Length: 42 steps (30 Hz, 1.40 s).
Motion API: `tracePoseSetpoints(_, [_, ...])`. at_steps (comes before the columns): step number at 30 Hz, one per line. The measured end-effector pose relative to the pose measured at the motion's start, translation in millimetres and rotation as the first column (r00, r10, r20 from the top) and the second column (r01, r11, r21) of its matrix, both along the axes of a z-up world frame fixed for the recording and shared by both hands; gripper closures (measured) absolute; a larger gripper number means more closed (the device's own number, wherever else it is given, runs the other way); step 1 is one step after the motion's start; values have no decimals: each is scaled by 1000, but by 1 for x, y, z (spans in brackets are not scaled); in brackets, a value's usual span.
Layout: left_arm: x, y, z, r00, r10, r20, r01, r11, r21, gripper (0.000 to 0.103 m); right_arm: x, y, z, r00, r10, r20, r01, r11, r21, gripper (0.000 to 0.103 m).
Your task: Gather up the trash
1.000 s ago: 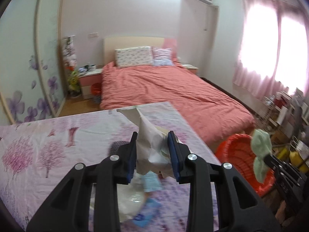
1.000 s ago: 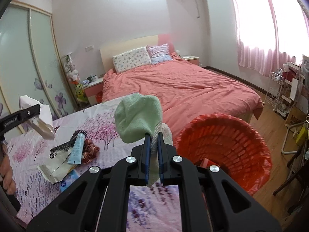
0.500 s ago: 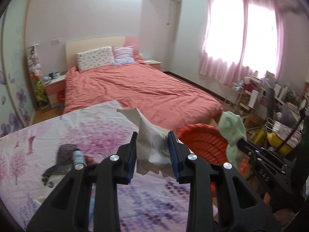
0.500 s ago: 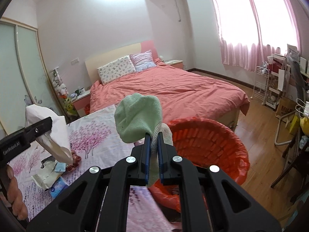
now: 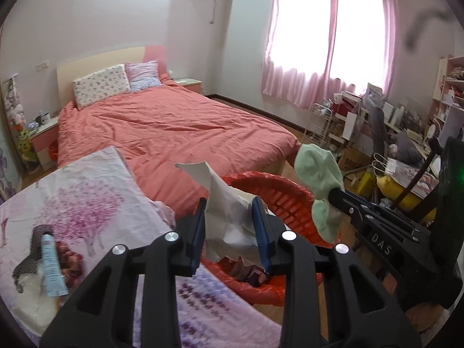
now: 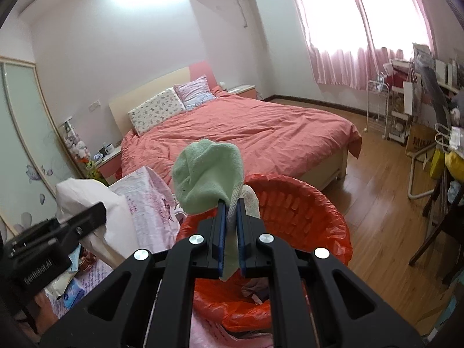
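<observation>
The left gripper (image 5: 230,216) is clamping crumpled white paper (image 5: 223,203) above the red-lined trash basket (image 6: 293,211). The right gripper (image 6: 230,217) is pinching a green sock (image 6: 207,175) over the basket rim

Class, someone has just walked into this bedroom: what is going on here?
A person is collecting trash with two handheld grippers. The left gripper is clamped on a crumpled white paper, the right gripper on a green cloth. Both hover over the red-lined bin; neither has let go. A tube lies on the floral sheet.
</observation>
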<state>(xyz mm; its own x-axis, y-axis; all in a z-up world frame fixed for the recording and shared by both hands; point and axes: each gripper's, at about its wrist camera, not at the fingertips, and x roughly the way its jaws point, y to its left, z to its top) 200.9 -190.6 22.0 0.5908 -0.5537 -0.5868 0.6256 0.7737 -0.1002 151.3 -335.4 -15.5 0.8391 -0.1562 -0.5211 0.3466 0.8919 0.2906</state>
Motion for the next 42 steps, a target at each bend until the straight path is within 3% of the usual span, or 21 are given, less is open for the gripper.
tracePoseSetpoints(5, [11, -24, -17, 999, -30, -31, 31, 1000, 7, 71, 6, -14, -12, 1000, -9, -18, 9, 1000, 28, 95])
tracePoseSetpoints(10, [24, -40, -39, 997, -28, -69, 31, 999, 38, 64, 14, -27, -22, 999, -20, -38, 22, 998, 62, 94])
tracePoseSetpoints(14, [36, -44, -54, 994, -14, -104, 20, 998, 59, 57, 19, -33, -28, 998, -14, -57, 19, 995, 96, 75])
tracePoseSetpoints(19, [45, -36, -64, 992, 18, -123, -8, 997, 79, 51, 16, -29, -34, 996, -20, -82, 28, 996, 89, 64])
tracePoseSetpoints(31, [37, 16, -50, 992, 108, -60, -100, 987, 124, 43, 17, -9, -24, 994, -13, -112, 17, 999, 34, 64])
tracePoseSetpoints(42, [32, 106, -37, 964, 261, -45, -253, 958, 134, 42, 23, 46, -11, 989, 92, -119, -94, 996, -13, 65])
